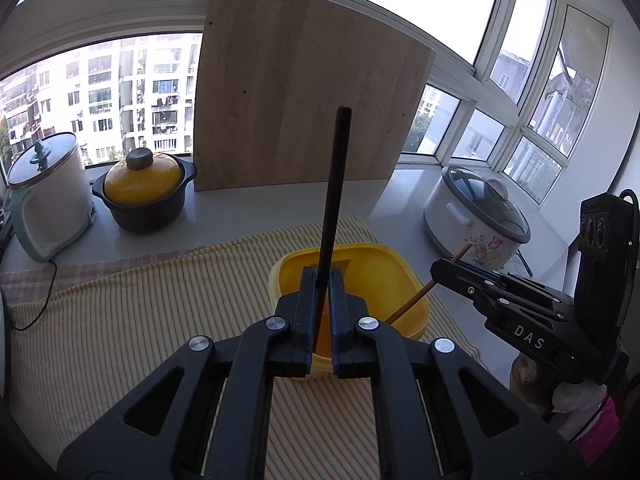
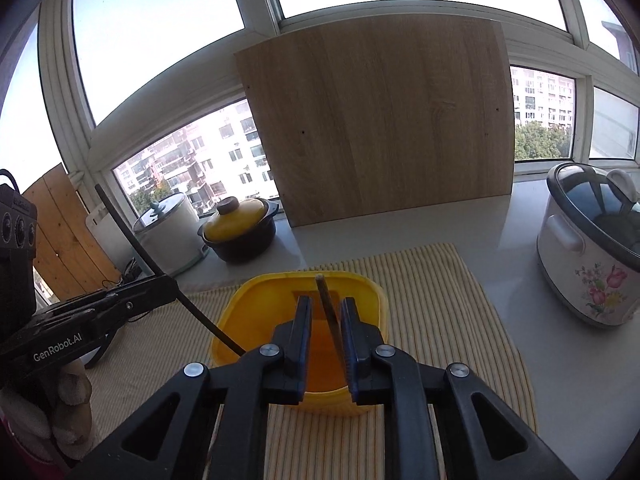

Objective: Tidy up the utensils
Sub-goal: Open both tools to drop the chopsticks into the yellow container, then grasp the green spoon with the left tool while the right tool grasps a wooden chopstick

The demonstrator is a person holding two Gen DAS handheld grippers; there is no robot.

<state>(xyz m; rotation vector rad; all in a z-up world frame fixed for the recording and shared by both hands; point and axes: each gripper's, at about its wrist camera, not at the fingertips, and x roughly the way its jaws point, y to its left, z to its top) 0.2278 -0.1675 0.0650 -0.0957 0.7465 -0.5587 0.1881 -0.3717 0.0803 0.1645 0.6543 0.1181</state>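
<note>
Yellow container (image 2: 240, 304) on striped cloth (image 2: 440, 300). Left gripper (image 1: 322, 280) clamped on black chopstick (image 1: 334, 184), tip inside container. Right gripper (image 2: 325, 308) slightly parted; brown chopstick (image 2: 327, 304) stands loose between pads, in container.

A wooden board (image 1: 304, 92) stands upright against the window (image 1: 100, 96) at the back edge of the counter (image 1: 224, 220). Toward the counter's left end sit a white cooker (image 1: 48, 196) with a glass lid and, beside it, a dark pot (image 1: 144, 192) with a yellow lid. A flowered rice cooker (image 2: 592, 248) sits near the right end, beside the striped cloth (image 1: 140, 308).
</note>
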